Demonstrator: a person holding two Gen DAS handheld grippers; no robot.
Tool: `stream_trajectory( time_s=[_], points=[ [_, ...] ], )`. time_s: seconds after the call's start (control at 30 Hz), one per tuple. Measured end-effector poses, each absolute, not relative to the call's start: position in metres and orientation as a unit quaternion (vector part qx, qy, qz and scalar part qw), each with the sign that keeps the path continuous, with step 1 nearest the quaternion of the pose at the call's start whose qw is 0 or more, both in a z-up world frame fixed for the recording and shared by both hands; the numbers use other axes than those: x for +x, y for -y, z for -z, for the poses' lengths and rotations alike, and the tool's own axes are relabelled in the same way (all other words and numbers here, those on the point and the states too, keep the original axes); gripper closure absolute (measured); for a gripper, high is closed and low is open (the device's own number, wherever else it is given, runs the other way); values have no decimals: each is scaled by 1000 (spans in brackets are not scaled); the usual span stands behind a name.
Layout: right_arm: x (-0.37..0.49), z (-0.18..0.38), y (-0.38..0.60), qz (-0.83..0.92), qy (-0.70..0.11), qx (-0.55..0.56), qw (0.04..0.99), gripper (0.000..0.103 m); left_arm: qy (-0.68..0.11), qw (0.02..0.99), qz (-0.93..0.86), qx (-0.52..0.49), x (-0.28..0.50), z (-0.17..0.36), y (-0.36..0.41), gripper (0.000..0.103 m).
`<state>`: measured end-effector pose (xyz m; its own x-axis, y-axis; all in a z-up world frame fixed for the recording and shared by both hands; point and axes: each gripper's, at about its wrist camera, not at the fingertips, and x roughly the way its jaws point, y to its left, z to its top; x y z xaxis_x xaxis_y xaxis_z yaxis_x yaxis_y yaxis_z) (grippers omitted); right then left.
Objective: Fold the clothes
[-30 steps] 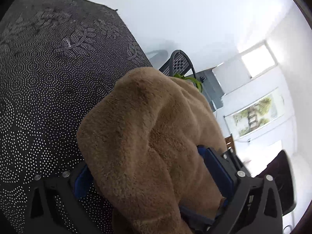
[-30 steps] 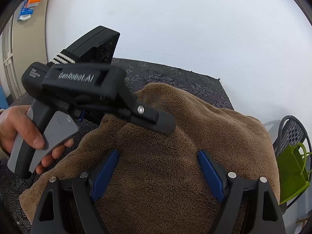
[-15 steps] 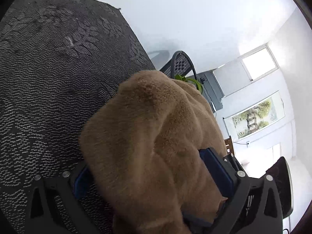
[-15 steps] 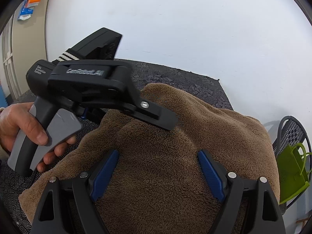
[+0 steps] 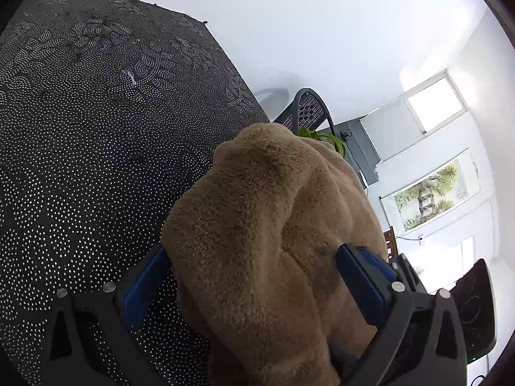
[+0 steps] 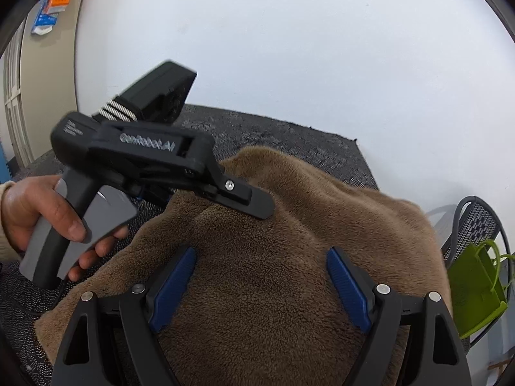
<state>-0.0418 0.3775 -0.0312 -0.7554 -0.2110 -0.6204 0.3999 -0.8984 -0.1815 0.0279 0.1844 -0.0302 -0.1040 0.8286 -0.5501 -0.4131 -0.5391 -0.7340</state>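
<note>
From the left wrist camera, a thick brown fleece garment [image 5: 276, 241] is seen bunched into a rounded heap over a dark tablecloth [image 5: 96, 148] patterned with small pale dots. The left gripper [image 5: 257, 286] is spread wide around the heap, one blue pad [image 5: 143, 289] beside its edge and the other [image 5: 363, 283] pressed into the pile; whether the cloth is truly clamped cannot be told. A white wall [image 5: 322, 32] is shown behind the table, with a bright window [image 5: 434, 104] and a landscape scroll [image 5: 434, 196] on a side wall. A black mesh chair [image 5: 309, 109] is stood past the table edge, and much of it is hidden by the fleece. From the right wrist camera, the same garment [image 6: 289, 257] is seen spread broadly across the table, soft, matte and creased, filling the lower frame. The right gripper [image 6: 260, 286] is held wide apart above the fabric, its blue pads [image 6: 347, 289] clear of any fold, with nothing held. The left gripper [image 6: 244, 197] is seen from the side, grasped by a hand [image 6: 48, 215] at its grey handle, its black finger laid against the fleece. A green bag [image 6: 473, 286] is seen on the chair [image 6: 476, 222] at the right edge, and papers are pinned high on a beige wall [image 6: 38, 64] at left.
</note>
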Motion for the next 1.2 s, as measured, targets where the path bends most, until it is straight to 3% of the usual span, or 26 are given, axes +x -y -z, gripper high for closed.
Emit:
stream_trajectory(
  time_s=[0.3, 0.5, 0.7, 0.93, 1.2],
  points=[
    [-51, -6, -430, 942, -137, 296, 84, 17, 213, 441, -705, -514, 27, 30, -190, 0],
    [-87, 14, -502, 929, -67, 360, 42, 14, 216, 444, -701, -514, 21, 27, -186, 0],
    [-105, 34, -528, 915, 35, 393, 84, 4, 236, 463, -683, -514, 19, 29, -198, 0],
    [-96, 51, -540, 889, 124, 413, 155, 3, 227, 472, -683, -509, 22, 30, -204, 0],
    [-114, 63, -529, 866, 129, 435, 209, 3, 211, 476, -696, -495, 25, 31, -218, 0]
  ],
)
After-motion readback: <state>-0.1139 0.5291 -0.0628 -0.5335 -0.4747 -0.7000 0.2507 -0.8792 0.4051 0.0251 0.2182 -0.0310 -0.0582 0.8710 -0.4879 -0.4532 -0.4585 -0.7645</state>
